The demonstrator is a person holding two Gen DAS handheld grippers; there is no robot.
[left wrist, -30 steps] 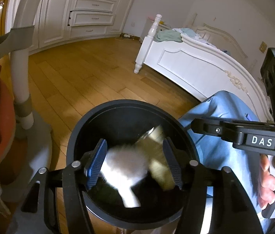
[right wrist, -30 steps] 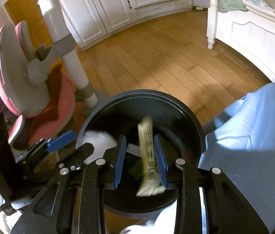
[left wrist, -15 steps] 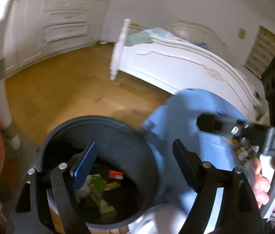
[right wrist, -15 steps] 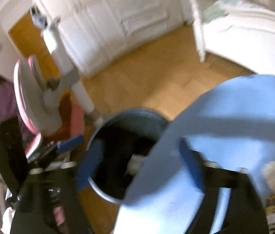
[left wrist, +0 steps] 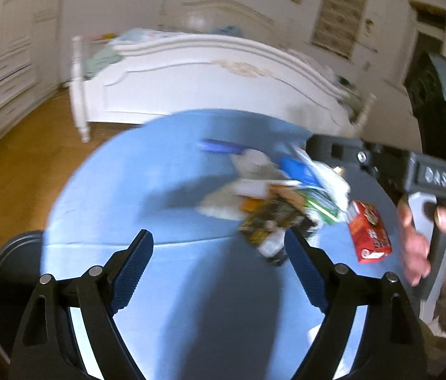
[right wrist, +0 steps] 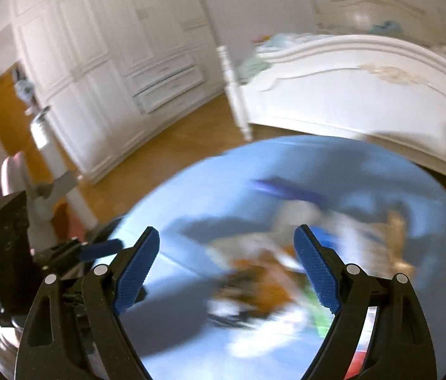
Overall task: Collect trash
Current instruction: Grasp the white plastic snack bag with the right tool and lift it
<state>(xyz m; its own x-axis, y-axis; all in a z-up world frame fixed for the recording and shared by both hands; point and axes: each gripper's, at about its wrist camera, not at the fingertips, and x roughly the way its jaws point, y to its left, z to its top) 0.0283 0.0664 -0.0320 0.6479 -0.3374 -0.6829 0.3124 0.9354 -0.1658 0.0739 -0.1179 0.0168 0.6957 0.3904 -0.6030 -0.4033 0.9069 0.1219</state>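
A heap of trash (left wrist: 280,199) lies on a round table with a blue cloth (left wrist: 128,190): wrappers, white tissue, a blue packet, and a red carton (left wrist: 370,234) at its right. The heap is blurred in the right wrist view (right wrist: 270,285). My left gripper (left wrist: 219,272) is open and empty above the table's near side. My right gripper (right wrist: 226,275) is open and empty just short of the heap. The black trash bin (left wrist: 4,269) shows at the left, beside the table's edge.
A white bed (left wrist: 207,79) stands behind the table. White cabinets (right wrist: 121,63) line the far wall over a wooden floor (right wrist: 175,145). A pink and grey chair (right wrist: 33,183) is at the left. The other hand-held gripper (left wrist: 429,171) is at the right.
Both grippers dropped their trash into the bin, opened, and swung right from the bin to the table with the trash heap.
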